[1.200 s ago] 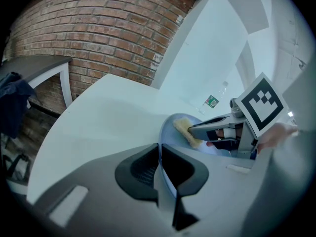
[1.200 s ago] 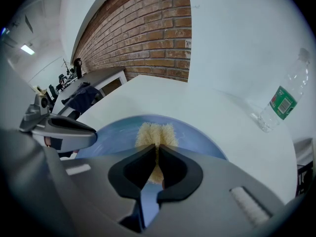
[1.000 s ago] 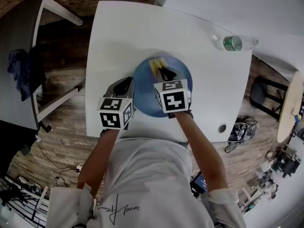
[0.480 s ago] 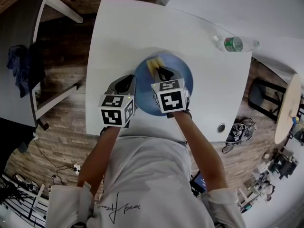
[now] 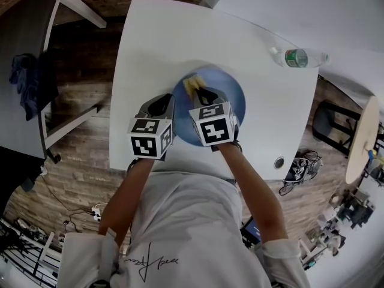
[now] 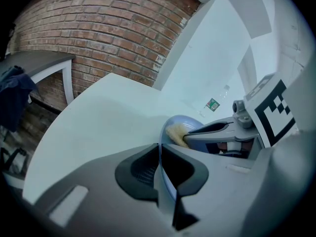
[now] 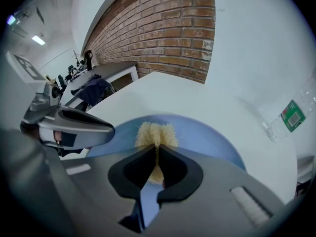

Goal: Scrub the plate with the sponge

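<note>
Two hand-held grippers are shown working over a blue plate (image 5: 233, 96) that lies on a white table (image 5: 153, 47); the left gripper (image 5: 161, 104) is closed on the plate's left rim, the thin blue edge being seen pinched between its jaws in the left gripper view (image 6: 159, 151); the right gripper (image 5: 204, 92) is clamped on a yellow sponge (image 5: 192, 83), whose fluffy end protrudes past the jaws and rests on the plate's surface (image 7: 212, 137) in the right gripper view (image 7: 156, 154). The near part of the plate is covered in the head view by the two marker cubes (image 5: 213, 123), and in the left gripper view much of the plate (image 6: 174, 122) is screened by the right gripper's body, only the sponge (image 6: 175, 133) and a crescent of blue being exposed. A clear plastic bottle (image 5: 297, 57) is laid on its side near the table's far right corner, well apart from the plate; a green label (image 7: 291, 115) is carried on it, its print too small to be read. A dark desk (image 5: 24, 23) with a blue cloth (image 5: 27, 86) is seen at the left, a brick wall (image 6: 98, 38) beyond, and a black stool (image 5: 333, 117) and round table (image 5: 363, 138) at the right; a script mark on the person's shirt (image 5: 147, 263) cannot be deciphered.
</note>
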The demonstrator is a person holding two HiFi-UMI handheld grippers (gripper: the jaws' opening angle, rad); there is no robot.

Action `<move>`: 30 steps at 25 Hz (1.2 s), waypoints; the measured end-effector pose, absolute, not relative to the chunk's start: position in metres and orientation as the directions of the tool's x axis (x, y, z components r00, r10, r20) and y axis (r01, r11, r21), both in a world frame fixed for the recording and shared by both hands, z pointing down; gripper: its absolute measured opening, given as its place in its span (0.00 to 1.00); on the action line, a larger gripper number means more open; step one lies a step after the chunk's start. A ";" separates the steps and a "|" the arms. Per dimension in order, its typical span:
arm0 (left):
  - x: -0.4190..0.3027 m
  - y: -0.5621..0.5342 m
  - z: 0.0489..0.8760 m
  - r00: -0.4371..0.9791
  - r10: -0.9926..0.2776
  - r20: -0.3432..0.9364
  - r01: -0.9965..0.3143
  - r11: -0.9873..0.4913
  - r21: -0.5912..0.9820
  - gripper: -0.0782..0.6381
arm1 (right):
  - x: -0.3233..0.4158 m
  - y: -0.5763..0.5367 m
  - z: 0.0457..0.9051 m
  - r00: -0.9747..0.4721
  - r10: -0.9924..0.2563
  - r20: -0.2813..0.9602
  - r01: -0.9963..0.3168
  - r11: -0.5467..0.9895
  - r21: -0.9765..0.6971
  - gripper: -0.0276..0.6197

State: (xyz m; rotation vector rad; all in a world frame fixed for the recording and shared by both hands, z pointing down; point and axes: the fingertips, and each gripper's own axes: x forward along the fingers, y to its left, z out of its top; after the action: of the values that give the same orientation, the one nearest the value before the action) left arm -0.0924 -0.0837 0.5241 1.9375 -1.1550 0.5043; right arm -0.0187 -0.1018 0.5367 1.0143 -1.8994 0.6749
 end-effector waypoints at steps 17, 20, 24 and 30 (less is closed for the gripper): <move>-0.095 -0.084 0.527 0.497 -0.547 0.673 -0.864 -0.244 0.440 0.15 | -0.039 -0.081 0.540 -0.337 -0.330 0.882 -0.813 0.575 -0.095 0.09; -0.095 -0.084 0.527 0.496 -0.549 0.673 -0.865 -0.242 0.440 0.15 | -0.042 -0.077 0.540 -0.339 -0.324 0.883 -0.808 0.580 -0.097 0.09; -0.095 -0.084 0.527 0.496 -0.550 0.672 -0.864 -0.240 0.442 0.15 | -0.046 -0.072 0.541 -0.348 -0.318 0.882 -0.805 0.583 -0.107 0.09; -0.094 -0.085 0.527 0.501 -0.548 0.669 -0.861 -0.239 0.449 0.15 | -0.049 -0.065 0.540 -0.354 -0.307 0.883 -0.803 0.584 -0.119 0.09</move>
State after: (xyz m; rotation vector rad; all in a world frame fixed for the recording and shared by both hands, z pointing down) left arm -0.0940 -0.0855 0.5269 1.9229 -1.1621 0.4806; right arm -0.0489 -0.0653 0.5402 0.8915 -1.9205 0.6986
